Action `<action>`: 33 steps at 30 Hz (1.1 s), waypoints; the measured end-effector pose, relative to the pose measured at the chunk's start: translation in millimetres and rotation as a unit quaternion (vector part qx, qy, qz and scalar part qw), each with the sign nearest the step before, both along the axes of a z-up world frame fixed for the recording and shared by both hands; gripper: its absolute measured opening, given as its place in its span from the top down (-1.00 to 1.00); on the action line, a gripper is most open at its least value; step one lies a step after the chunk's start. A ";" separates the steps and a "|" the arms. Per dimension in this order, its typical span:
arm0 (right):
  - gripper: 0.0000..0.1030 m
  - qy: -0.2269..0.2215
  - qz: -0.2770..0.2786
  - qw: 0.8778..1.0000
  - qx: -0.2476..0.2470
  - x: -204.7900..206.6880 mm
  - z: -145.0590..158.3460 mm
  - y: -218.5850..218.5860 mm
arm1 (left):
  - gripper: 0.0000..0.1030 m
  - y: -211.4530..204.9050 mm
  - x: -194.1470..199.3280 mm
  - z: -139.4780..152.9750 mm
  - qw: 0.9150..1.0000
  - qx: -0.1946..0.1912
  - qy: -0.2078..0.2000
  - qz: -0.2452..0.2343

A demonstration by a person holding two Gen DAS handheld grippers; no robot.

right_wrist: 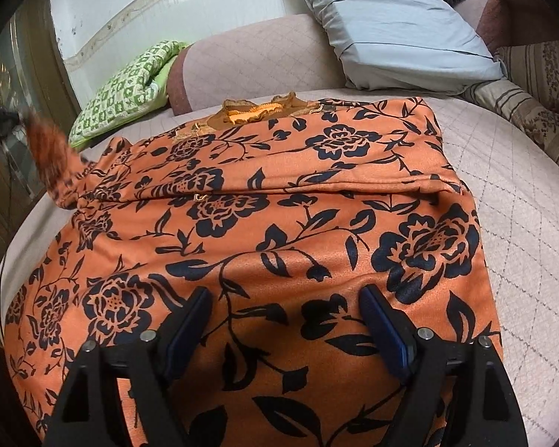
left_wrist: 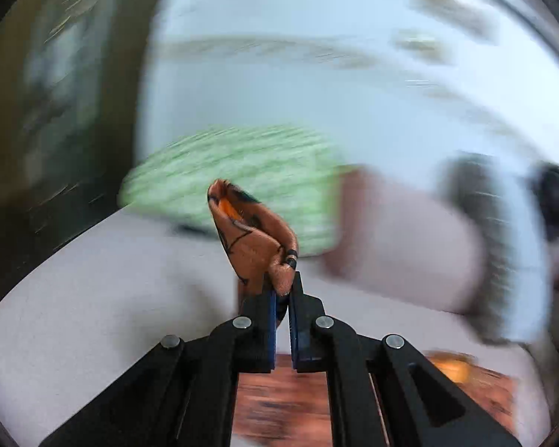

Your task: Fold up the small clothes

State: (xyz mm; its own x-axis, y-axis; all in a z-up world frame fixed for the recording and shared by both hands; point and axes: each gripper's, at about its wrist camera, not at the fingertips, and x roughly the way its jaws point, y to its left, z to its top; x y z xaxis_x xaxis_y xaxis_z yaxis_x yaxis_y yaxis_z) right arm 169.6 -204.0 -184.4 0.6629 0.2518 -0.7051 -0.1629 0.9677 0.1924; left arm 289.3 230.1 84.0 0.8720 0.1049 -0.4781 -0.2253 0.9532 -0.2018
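An orange garment with a black flower print (right_wrist: 279,205) lies spread on the bed, its frilled neckline (right_wrist: 257,110) at the far side and one fold across its middle. Over its near part hovers my right gripper (right_wrist: 285,298), open, with only flat cloth beneath its fingers. The garment's left corner (right_wrist: 52,149) is lifted and blurred. In the left wrist view my left gripper (left_wrist: 283,288) is shut on a bunched bit of this orange cloth (left_wrist: 249,231), which stands up above the pads; the background there is motion-blurred.
The quilted pale bed cover (right_wrist: 521,223) stretches to the right. A green patterned cushion (right_wrist: 123,89), a pink bolster (right_wrist: 261,59), a blue-grey pillow (right_wrist: 398,26) and a striped cushion (right_wrist: 521,104) line the far edge. A white wall stands behind.
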 end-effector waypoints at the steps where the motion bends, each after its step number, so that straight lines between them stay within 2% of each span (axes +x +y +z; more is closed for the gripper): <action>1: -0.63 0.000 0.000 1.000 0.002 -0.2 0.2 -0.5 | 0.91 -40.2 -1.7 7.7 0.999 0.003 -0.008 -0.040; 3: -0.63 -0.001 -0.001 1.000 0.011 -0.8 0.6 -2.5 | 0.90 -129.2 -3.1 5.5 0.993 0.012 -0.009 -0.119; 4: -0.63 -0.001 -0.002 1.000 0.017 -1.3 0.8 -4.2 | 0.90 -157.8 -1.9 0.1 0.990 0.013 -0.005 -0.140; 6: -0.63 -0.002 -0.003 1.000 0.031 -1.9 1.3 -7.4 | 0.90 -221.6 2.7 -22.8 0.982 0.006 0.018 -0.187; 8: -0.63 -0.002 -0.004 0.999 0.047 -1.7 1.4 -11.1 | 0.90 -284.2 13.3 -58.1 0.971 -0.010 0.065 -0.228; 11: -0.63 -0.002 -0.006 0.997 0.070 -1.4 1.2 -17.0 | 0.88 -344.9 37.6 -120.5 0.945 -0.009 0.160 -0.284; 12: -0.63 -0.002 -0.006 0.997 0.078 -1.3 1.2 -19.0 | 0.80 -359.6 47.5 -147.8 0.930 -0.015 0.211 -0.300; 13: -0.63 -0.002 -0.007 0.996 0.084 -1.6 1.3 -20.4 | 0.76 -368.0 58.0 -176.4 0.910 -0.029 0.272 -0.310; 14: -0.63 -0.003 -0.007 0.996 0.091 -1.8 1.2 -22.4 | 0.69 -368.3 65.2 -202.2 0.893 -0.055 0.331 -0.299; 15: -0.63 -0.003 -0.008 0.995 0.098 -1.8 0.8 -24.3 | 0.56 -368.0 62.7 -208.2 0.888 -0.081 0.346 -0.292; 16: -0.63 -0.003 -0.009 0.995 0.104 -1.6 0.6 -25.6 | 0.42 -363.2 60.8 -205.0 0.890 -0.097 0.335 -0.293; 17: -0.63 -0.003 -0.010 0.994 0.106 -1.6 0.5 -26.2 | 0.29 -359.7 55.9 -195.9 0.895 -0.095 0.320 -0.295; 18: -0.63 -0.003 -0.010 0.994 0.106 -1.1 0.7 -26.4 | 0.05 -352.1 49.0 -178.9 0.903 -0.083 0.297 -0.298; 19: -0.63 -0.002 -0.011 0.994 0.105 -1.1 0.8 -26.0 | -0.08 -344.9 44.2 -163.0 0.908 -0.079 0.274 -0.306; 20: -0.63 -0.003 -0.011 0.994 0.104 -1.3 1.5 -25.8 | -0.12 -332.9 36.8 -143.2 0.914 -0.077 0.243 -0.317; 22: -0.63 -0.004 -0.014 0.994 0.107 -3.5 2.7 -27.1 | -0.38 -301.0 26.4 -112.8 0.926 -0.068 0.185 -0.322; 23: -0.63 -0.005 -0.019 0.994 0.112 -5.1 4.4 -28.9 | -0.43 -275.5 19.9 -100.4 0.940 -0.050 0.150 -0.302; 24: -0.62 -0.003 -0.025 0.992 0.121 -7.1 6.8 -31.5 | -0.55 -247.3 8.2 -90.4 0.959 -0.022 0.114 -0.260; 26: -0.63 0.004 -0.033 0.989 0.142 -9.3 14.1 -36.2 | -0.59 -208.9 -9.9 -90.1 0.982 0.037 0.079 -0.170; 27: -0.63 0.002 -0.035 0.987 0.154 -7.4 21.8 -37.6 | -0.59 -189.0 -15.3 -96.3 0.987 0.072 0.075 -0.123; 28: -0.63 0.000 -0.036 0.987 0.159 -3.6 28.6 -37.8 | -0.58 -170.7 -19.2 -107.0 0.988 0.102 0.080 -0.083; 30: -0.63 -0.002 -0.032 0.986 0.162 20.2 45.1 -34.5 | -0.58 -145.9 -13.5 -136.3 0.979 0.154 0.129 -0.038; 31: -0.63 0.011 -0.028 0.985 0.172 39.2 49.7 -33.3 | -0.57 -141.1 -14.3 -147.1 0.975 0.162 0.144 -0.037; 33: -0.63 0.031 -0.034 0.982 0.185 79.5 51.5 -35.0 | -0.57 -133.0 -24.6 -160.2 0.975 0.157 0.149 -0.045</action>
State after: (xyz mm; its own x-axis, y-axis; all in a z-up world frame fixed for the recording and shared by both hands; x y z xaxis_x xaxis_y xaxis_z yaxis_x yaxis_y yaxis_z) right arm 249.1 -239.0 -132.9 0.6455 0.4541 -0.6141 -0.0764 0.8384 0.5397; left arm 264.7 97.0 -76.2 0.7113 0.2164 -0.6687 -0.1413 0.9760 0.1655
